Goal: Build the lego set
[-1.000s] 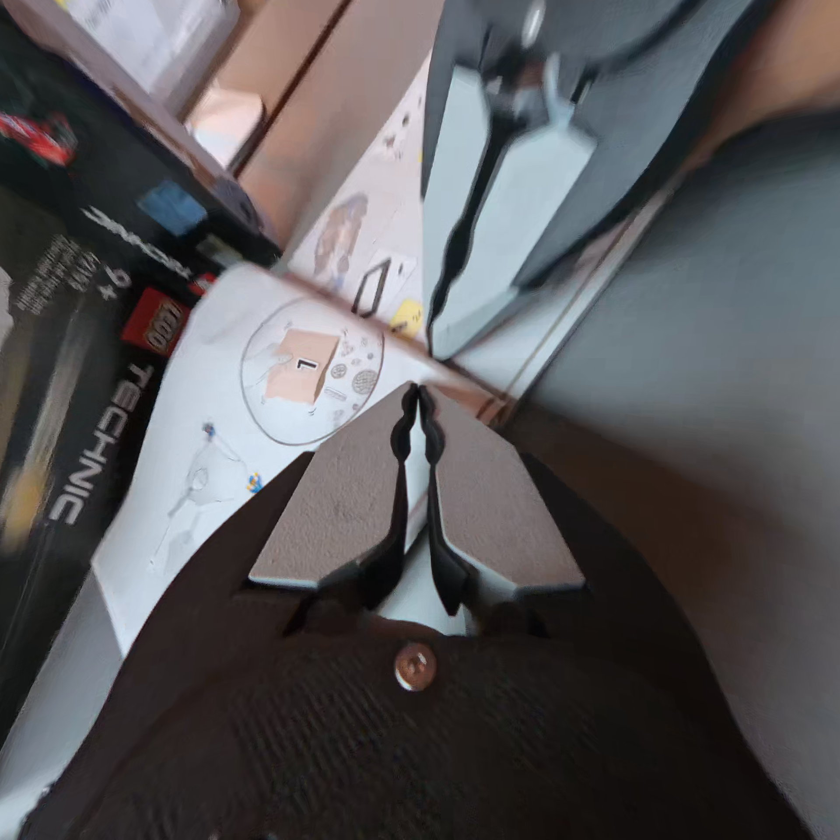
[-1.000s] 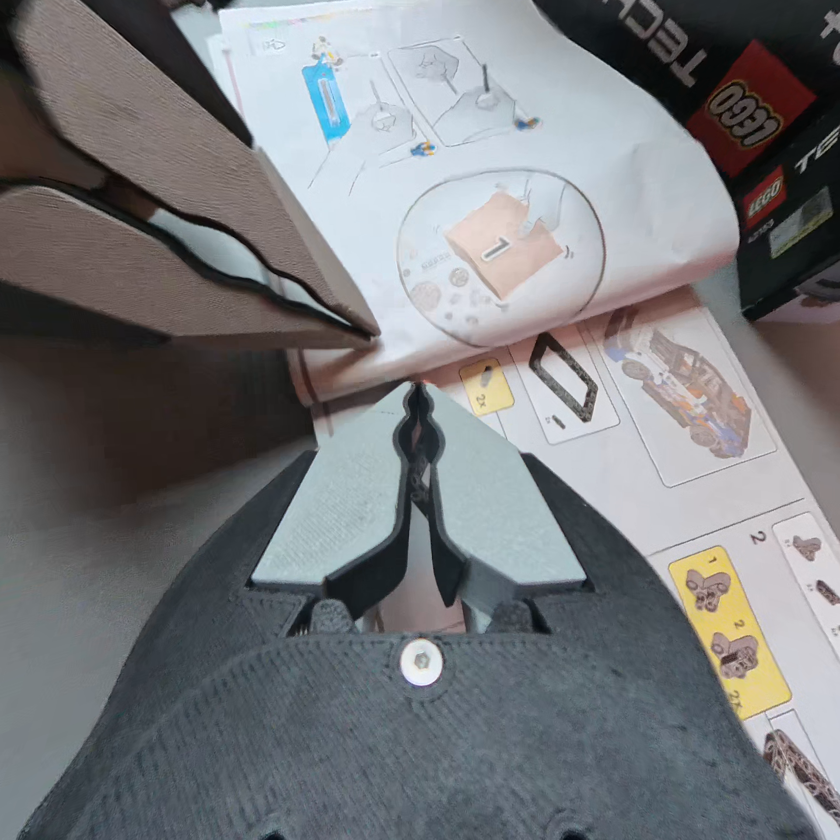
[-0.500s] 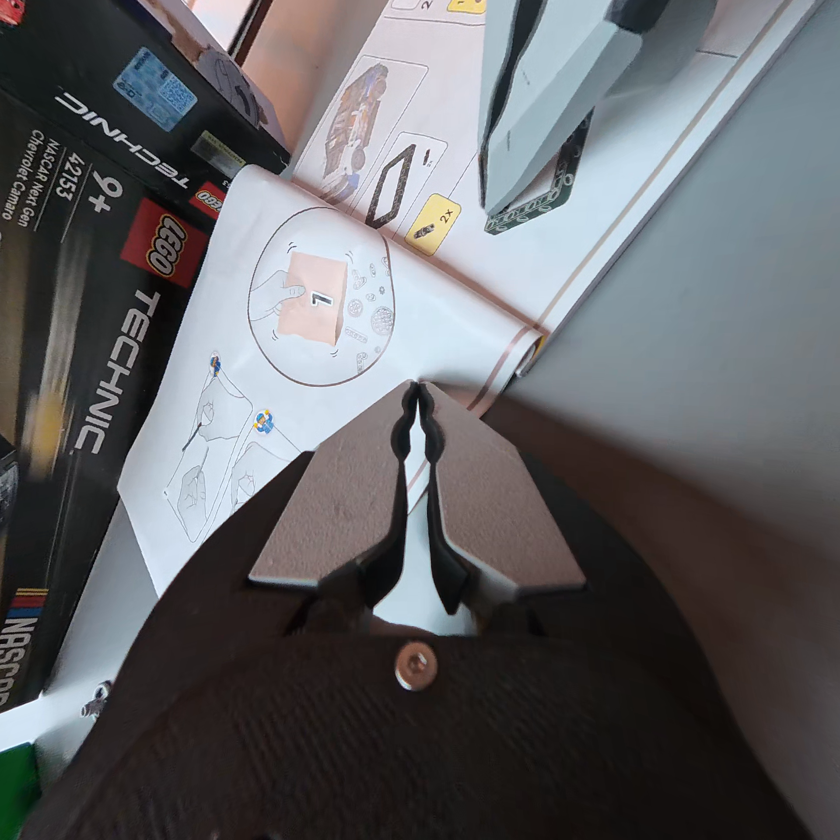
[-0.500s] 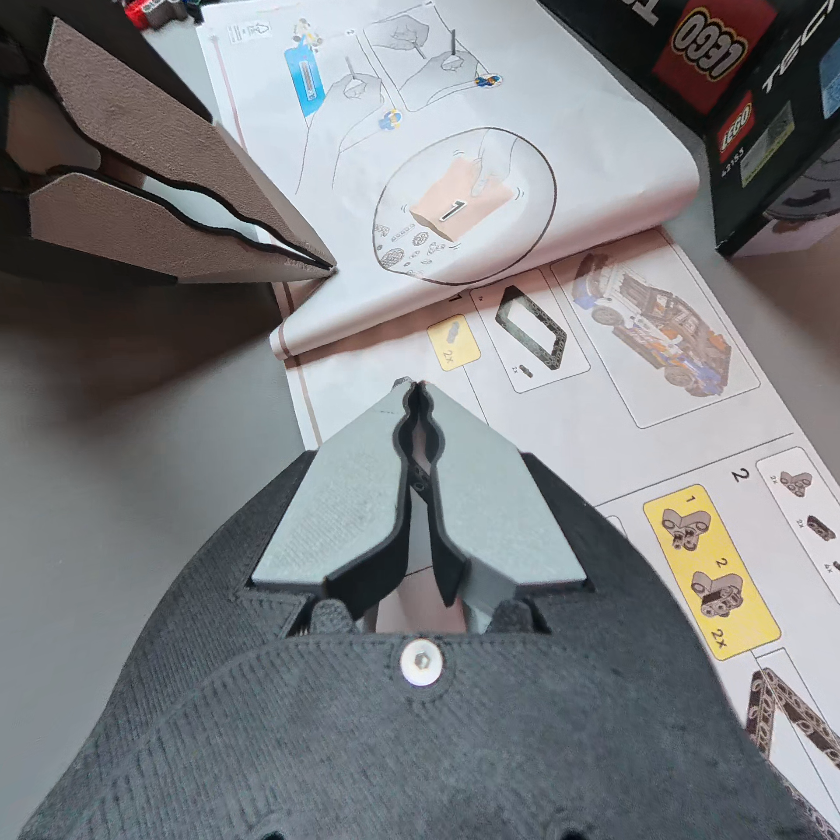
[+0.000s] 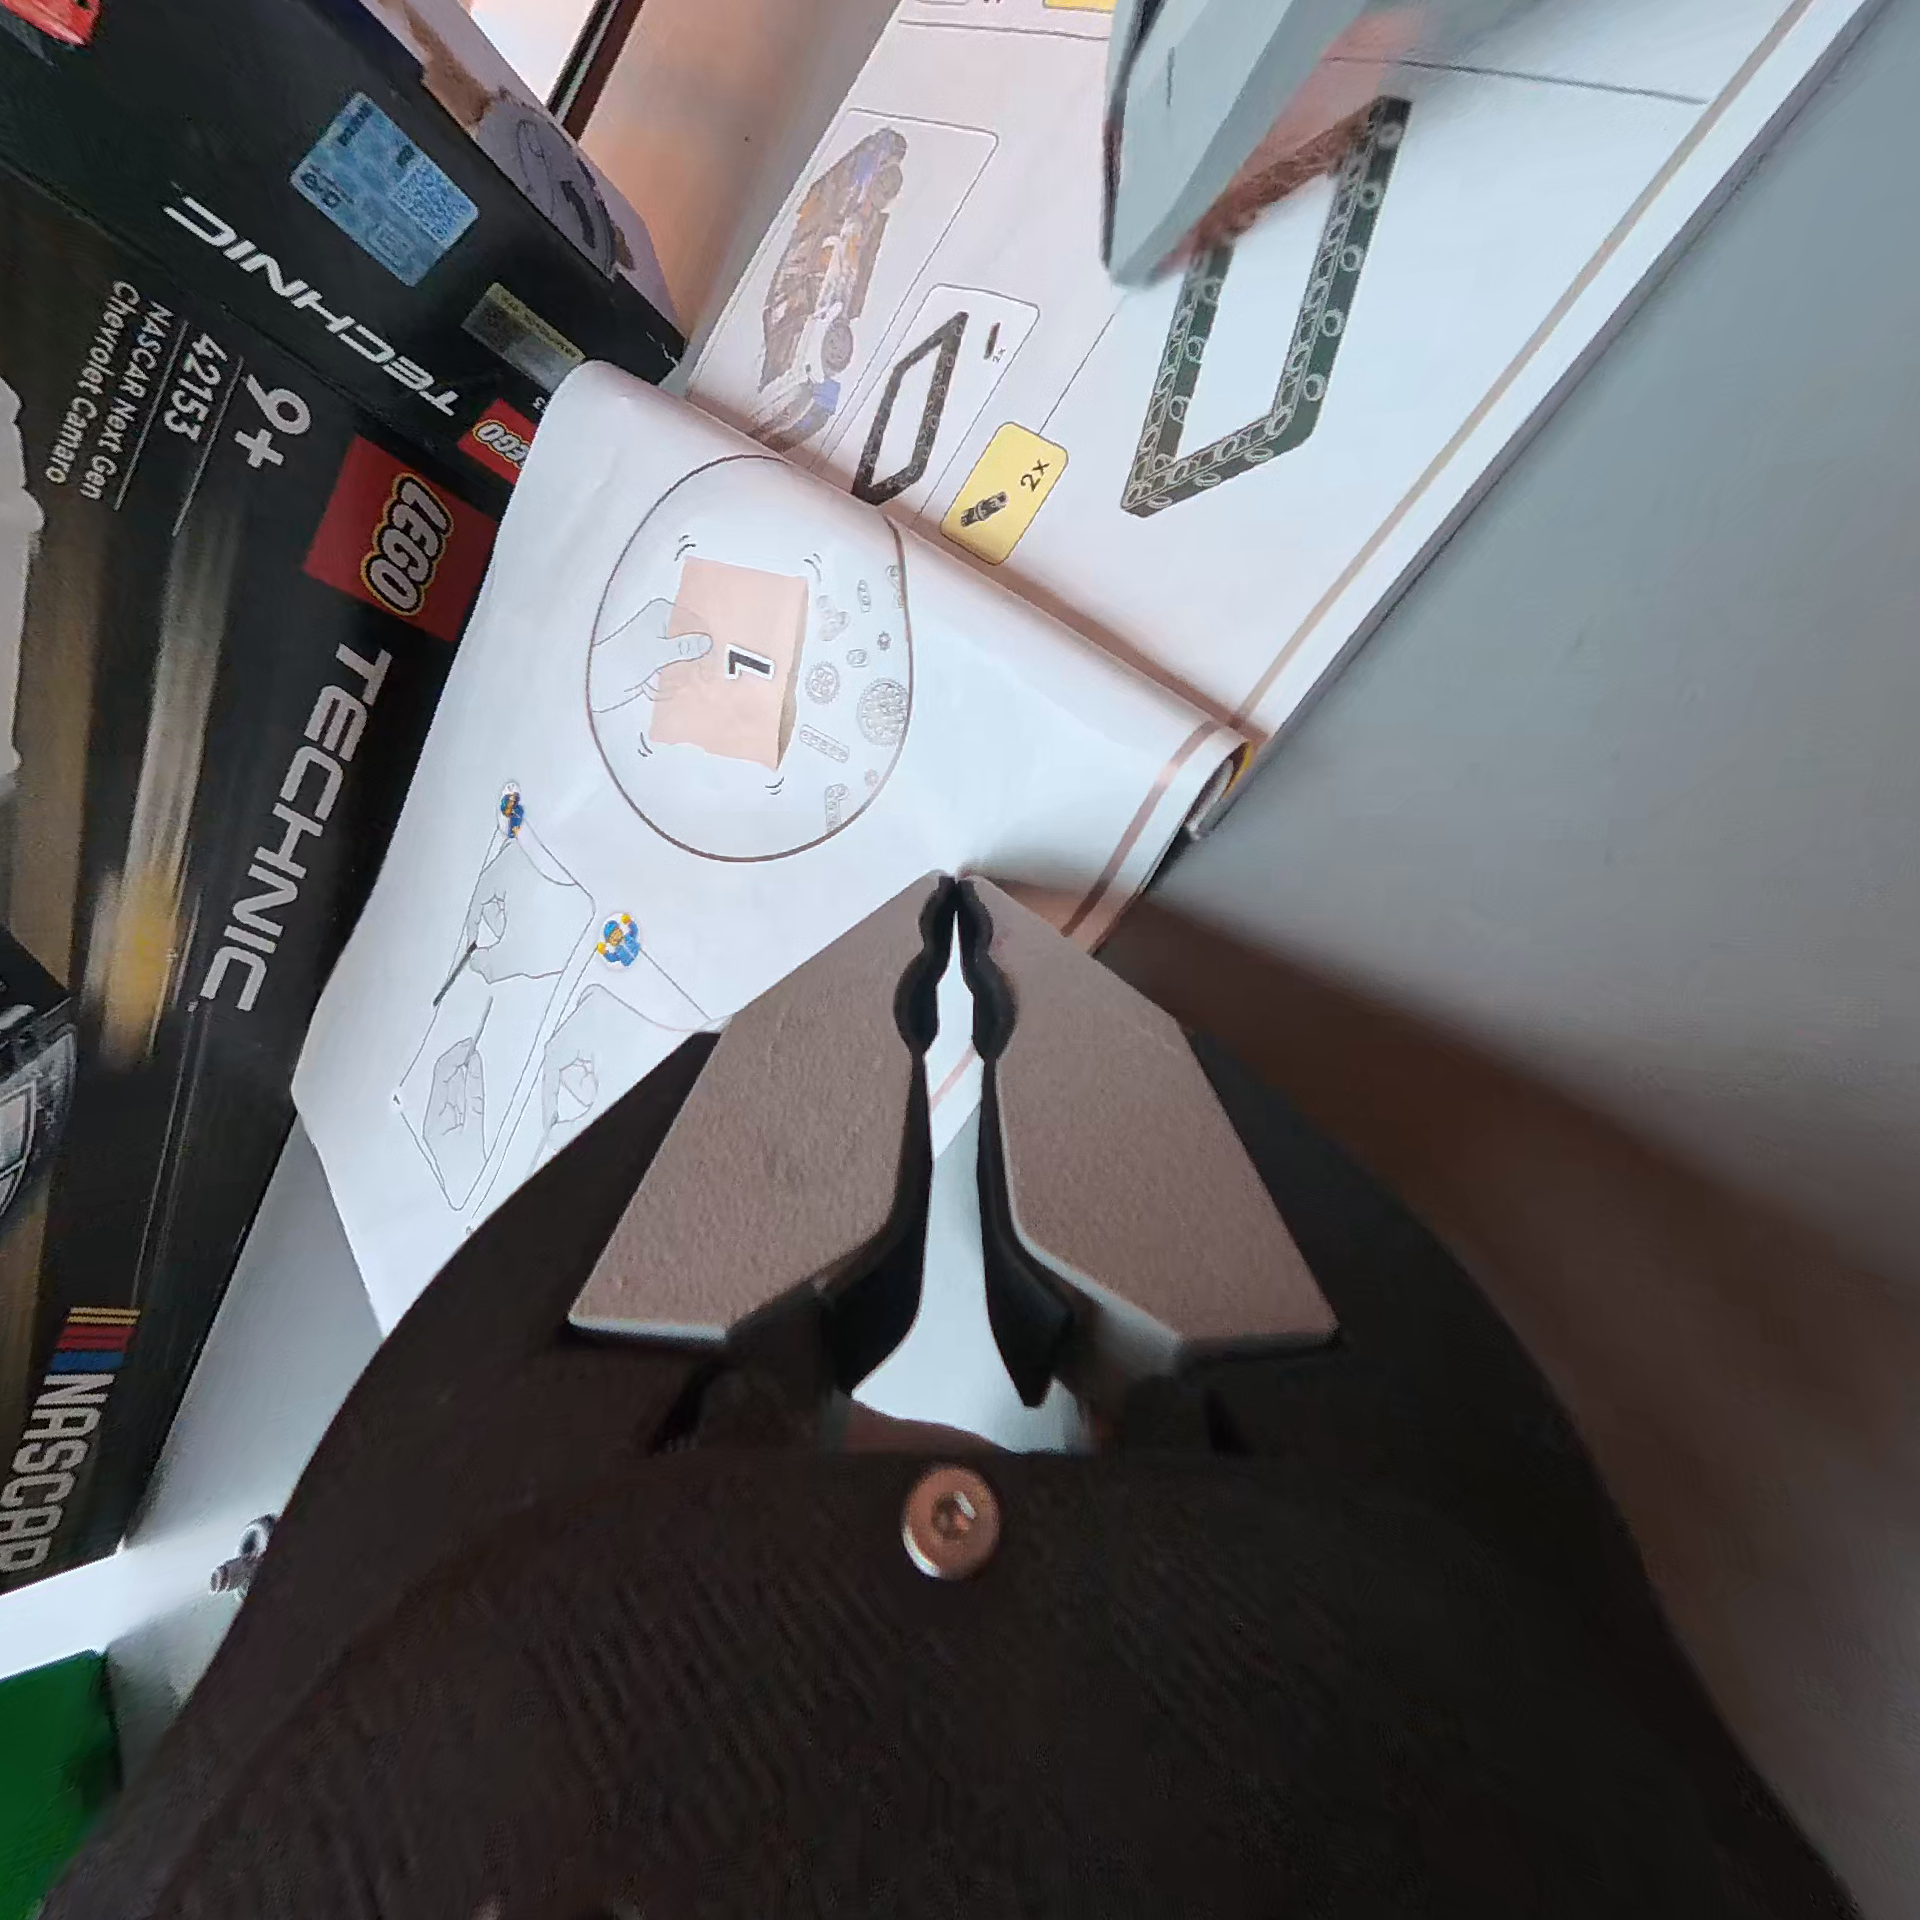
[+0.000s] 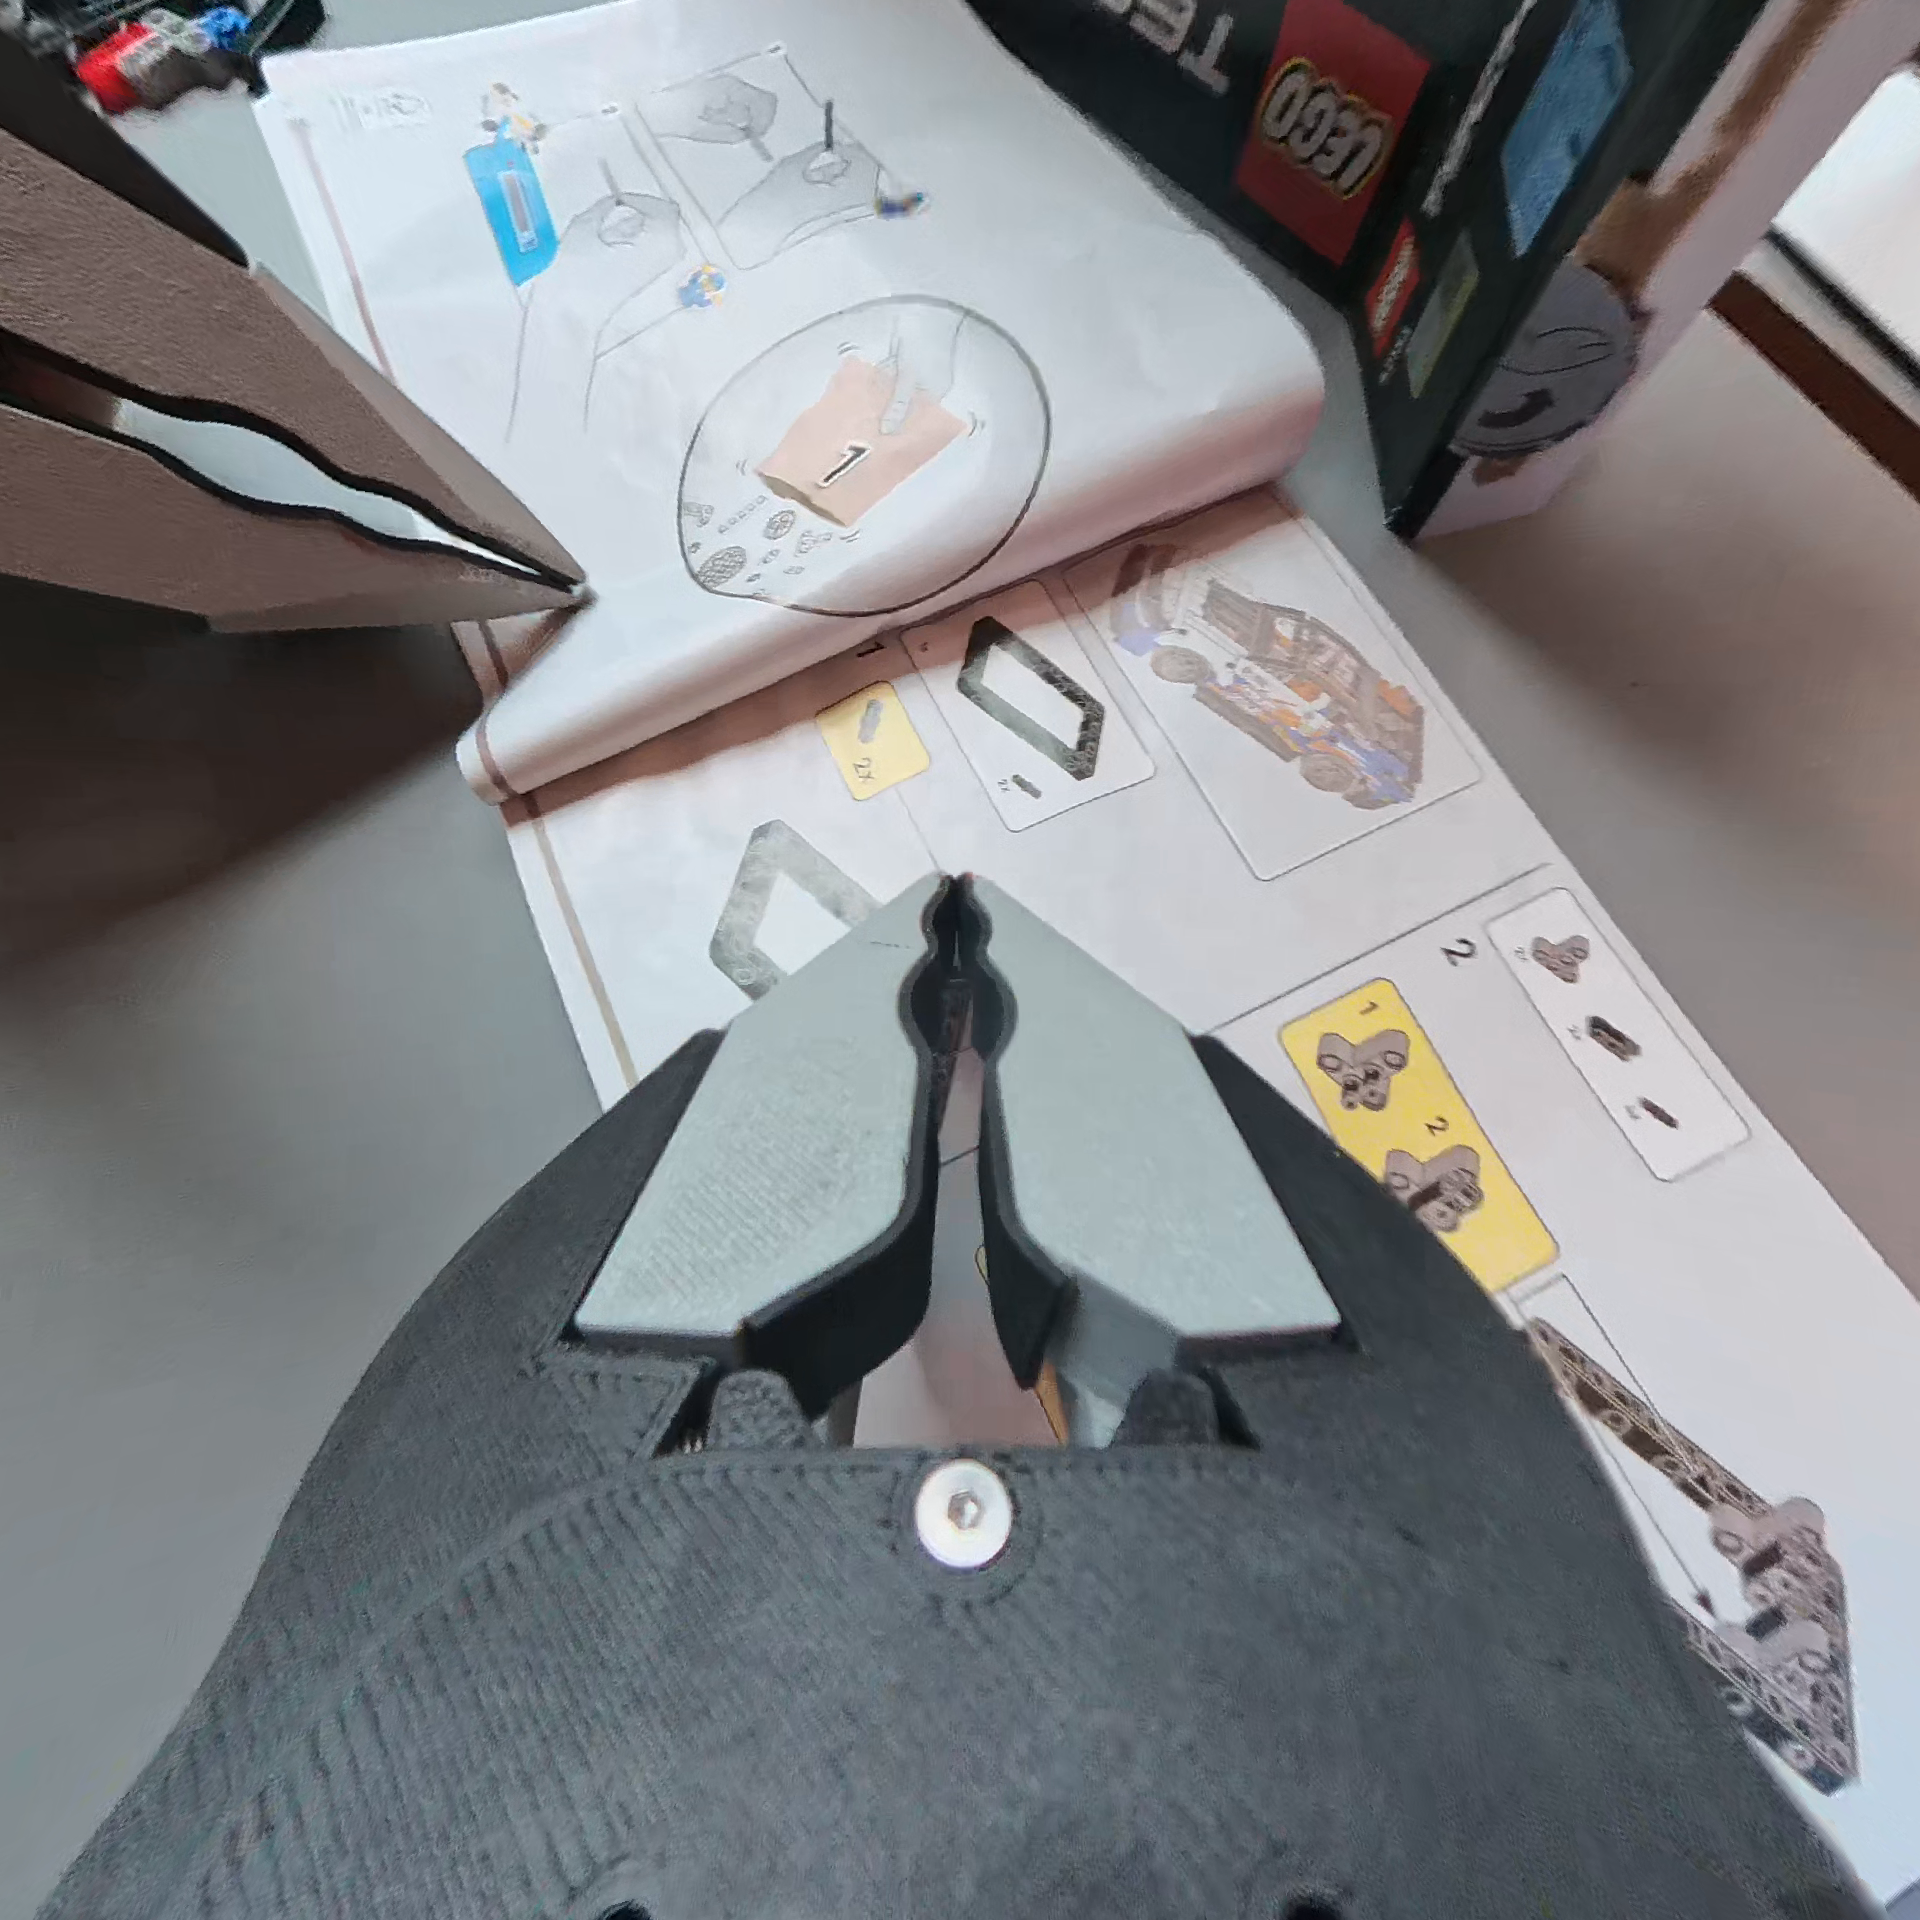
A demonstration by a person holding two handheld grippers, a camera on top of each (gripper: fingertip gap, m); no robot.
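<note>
I hold the dark frame piece (image 5: 1242, 343) clamped in my right hand-held gripper (image 6: 954, 883) over the open instruction booklet (image 6: 1164, 935) on the tabletop (image 6: 260, 1039), left hand-held gripper (image 5: 954, 883) closed and empty; step one next requires fetching connector pins.

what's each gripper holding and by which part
Right gripper pinches the black lego frame by one side beam; left gripper is shut, holding nothing.
</note>
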